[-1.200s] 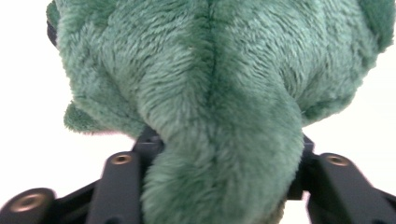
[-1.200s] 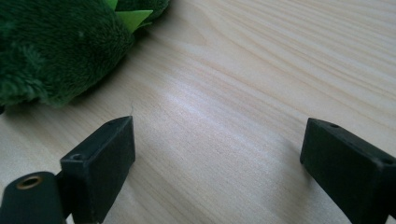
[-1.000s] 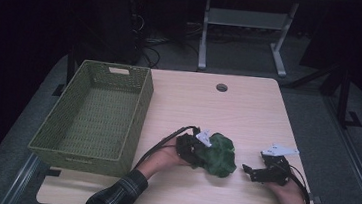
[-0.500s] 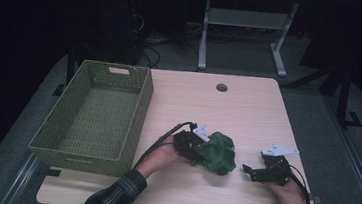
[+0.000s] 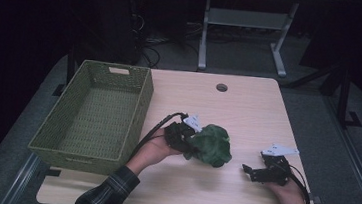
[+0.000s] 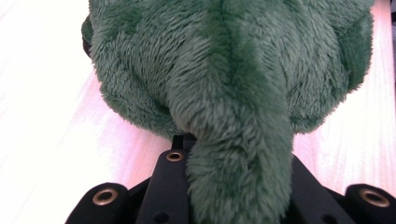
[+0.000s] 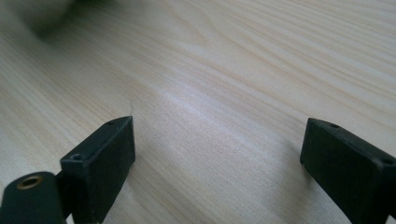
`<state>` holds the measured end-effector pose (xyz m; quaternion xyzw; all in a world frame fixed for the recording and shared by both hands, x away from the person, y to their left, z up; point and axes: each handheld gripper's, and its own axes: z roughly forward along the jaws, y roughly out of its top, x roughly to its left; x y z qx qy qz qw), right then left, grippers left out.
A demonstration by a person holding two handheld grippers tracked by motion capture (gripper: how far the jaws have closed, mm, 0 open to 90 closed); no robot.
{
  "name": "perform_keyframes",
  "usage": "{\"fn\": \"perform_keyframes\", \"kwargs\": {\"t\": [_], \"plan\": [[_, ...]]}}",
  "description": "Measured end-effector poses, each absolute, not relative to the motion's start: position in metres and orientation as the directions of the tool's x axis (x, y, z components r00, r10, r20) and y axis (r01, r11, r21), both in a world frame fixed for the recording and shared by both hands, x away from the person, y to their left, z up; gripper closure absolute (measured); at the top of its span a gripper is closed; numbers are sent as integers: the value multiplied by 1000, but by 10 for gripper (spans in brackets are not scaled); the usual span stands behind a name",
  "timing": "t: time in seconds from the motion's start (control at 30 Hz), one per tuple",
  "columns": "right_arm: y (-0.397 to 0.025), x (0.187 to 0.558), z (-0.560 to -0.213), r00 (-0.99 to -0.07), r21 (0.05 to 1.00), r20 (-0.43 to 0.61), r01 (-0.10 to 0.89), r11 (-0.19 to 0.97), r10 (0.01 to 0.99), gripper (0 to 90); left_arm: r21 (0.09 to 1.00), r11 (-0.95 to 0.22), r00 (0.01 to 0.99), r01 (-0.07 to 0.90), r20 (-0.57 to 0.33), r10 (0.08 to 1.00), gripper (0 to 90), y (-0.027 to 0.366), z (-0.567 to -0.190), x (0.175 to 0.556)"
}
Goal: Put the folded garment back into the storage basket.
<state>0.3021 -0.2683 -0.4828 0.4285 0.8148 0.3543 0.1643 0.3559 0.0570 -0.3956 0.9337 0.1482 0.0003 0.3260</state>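
A dark green plush toy (image 5: pixel 212 144) sits near the middle of the wooden table (image 5: pixel 248 108), right of the basket. My left gripper (image 5: pixel 190 142) comes at it from the left and is shut on it. In the left gripper view a long furry part of the plush toy (image 6: pixel 233 93) runs down between the black jaws of the left gripper (image 6: pixel 236 179), which press on it from both sides. My right gripper (image 5: pixel 250 170) rests low over the table at the front right, apart from the toy. The right gripper (image 7: pixel 219 149) is open, with bare wood between its jaws.
A green wicker basket (image 5: pixel 140 113) with nothing in it stands at the table's left side. A round cable hole (image 5: pixel 221 87) lies in the far middle of the table. Bare wood stretches behind the toy and between the two grippers.
My left gripper and the plush toy have shifted a little to the left and away from the front edge. The right gripper has stayed put.
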Motion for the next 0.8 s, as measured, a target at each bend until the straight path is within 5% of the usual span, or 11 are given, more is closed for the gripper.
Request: {"fn": "perform_keyframes", "kwargs": {"t": [0.8], "plan": [[-268,302,-483,-578,718,34,582,383,815,96,653,-688,918,316,-27,395,776,132,-313,359]]}}
